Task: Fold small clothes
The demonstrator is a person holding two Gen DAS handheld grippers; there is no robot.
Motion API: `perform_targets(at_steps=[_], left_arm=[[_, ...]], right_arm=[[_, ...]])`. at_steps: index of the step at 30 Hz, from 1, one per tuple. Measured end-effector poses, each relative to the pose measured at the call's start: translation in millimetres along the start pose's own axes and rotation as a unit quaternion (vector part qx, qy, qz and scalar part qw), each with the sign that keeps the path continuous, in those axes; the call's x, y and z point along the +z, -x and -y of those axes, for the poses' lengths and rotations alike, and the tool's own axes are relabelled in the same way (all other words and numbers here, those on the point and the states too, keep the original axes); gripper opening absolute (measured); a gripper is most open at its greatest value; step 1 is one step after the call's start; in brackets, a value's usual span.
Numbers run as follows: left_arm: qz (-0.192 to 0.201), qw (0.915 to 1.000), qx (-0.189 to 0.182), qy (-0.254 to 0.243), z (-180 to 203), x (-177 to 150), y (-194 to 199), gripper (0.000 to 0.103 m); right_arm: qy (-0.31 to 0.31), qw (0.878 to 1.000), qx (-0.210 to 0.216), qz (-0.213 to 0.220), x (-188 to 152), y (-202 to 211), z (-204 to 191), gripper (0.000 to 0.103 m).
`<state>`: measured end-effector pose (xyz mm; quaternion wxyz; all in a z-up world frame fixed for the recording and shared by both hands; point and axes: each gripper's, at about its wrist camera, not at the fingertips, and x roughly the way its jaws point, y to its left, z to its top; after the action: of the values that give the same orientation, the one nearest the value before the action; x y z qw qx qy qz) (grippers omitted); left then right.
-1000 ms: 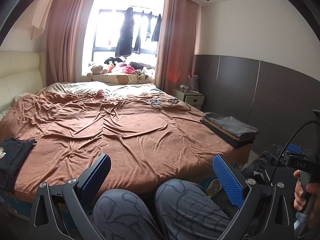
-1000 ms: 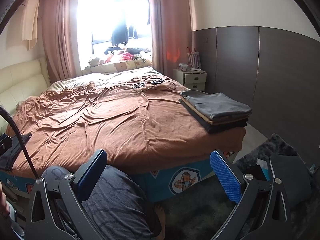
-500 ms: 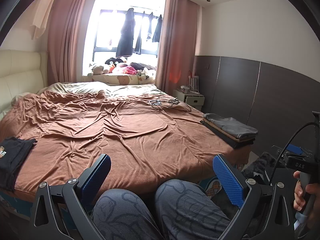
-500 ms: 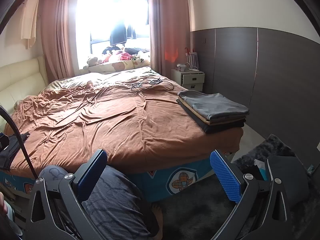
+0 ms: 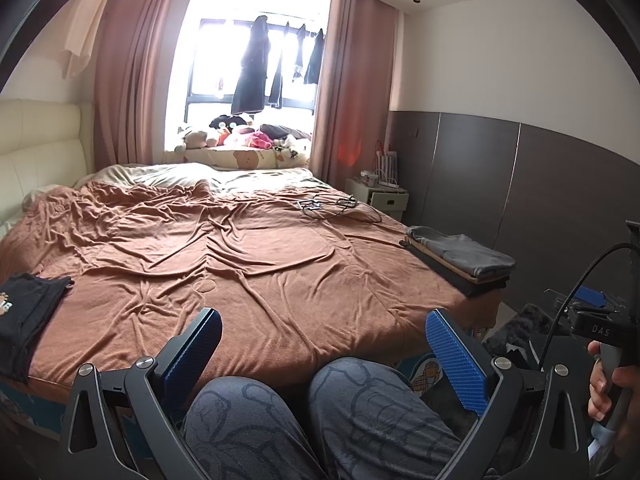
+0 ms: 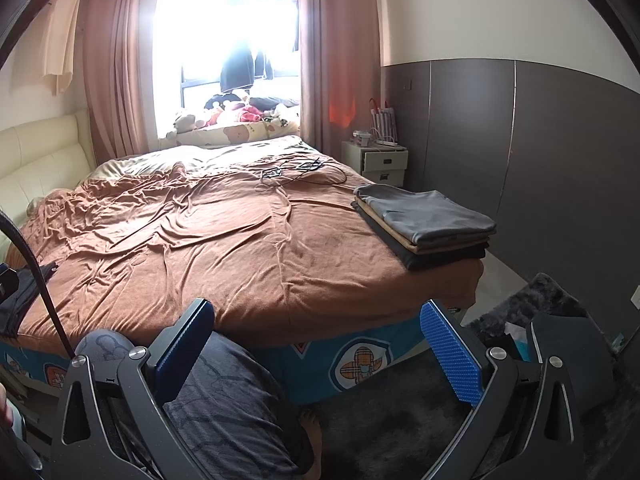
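Left wrist view showed a black unfolded garment with a small printed patch (image 5: pixel 28 312) lying flat at the lower left of the frame, on the near corner of a wide bed covered by a wrinkled rust-brown blanket (image 5: pixel 248 264). At the right edge of that blanket sat a neat stack of folded clothes, grey on top, tan in the middle and black beneath (image 5: pixel 460 258), well apart from the black garment. The left gripper (image 5: pixel 324 356) stood at the bottom of the frame with its blue-padded jaws spread wide and nothing between them but the person's knees in grey patterned trousers (image 5: pixel 320 416). At the lower right edge a hand (image 5: pixel 608 380) was wrapped around the handle of the other tool.

From the right wrist view, the right gripper (image 6: pixel 318 348) likewise had its blue-padded jaws wide apart and held nothing; it pointed over the foot of the bed, above one trousered knee (image 6: pixel 224 400) and a bare foot on a dark shaggy rug (image 6: pixel 400 420). The folded stack (image 6: pixel 428 220) lay at centre right, and the black garment (image 6: pixel 24 292) showed only partly at the left edge, behind a black cable (image 6: pixel 40 280).

Farther up the blanket, a tangle of thin black cords (image 6: pixel 300 170) rested near the pillows. Beyond, plush toys (image 5: pixel 240 138) lined the bright window sill between pink curtains, and a small white bedside cabinet (image 6: pixel 378 160) stood against the dark-panelled wall.
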<state>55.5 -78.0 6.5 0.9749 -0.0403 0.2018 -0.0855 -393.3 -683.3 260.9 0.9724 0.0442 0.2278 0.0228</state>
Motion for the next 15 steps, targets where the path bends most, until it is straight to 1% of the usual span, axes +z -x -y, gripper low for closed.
perform_targets(at_steps=[8,15], left_arm=[[0.003,1.0,0.003,0.002,2.1,1.5,2.1,0.103],[0.007,1.0,0.003,0.003,4.2,1.5,6.7,0.103]], right_arm=[[0.008,1.0,0.002,-0.002,-0.2,-2.3,4.8,0.103],[0.01,1.0,0.002,0.008,1.4,2.6,8.9,0.103]])
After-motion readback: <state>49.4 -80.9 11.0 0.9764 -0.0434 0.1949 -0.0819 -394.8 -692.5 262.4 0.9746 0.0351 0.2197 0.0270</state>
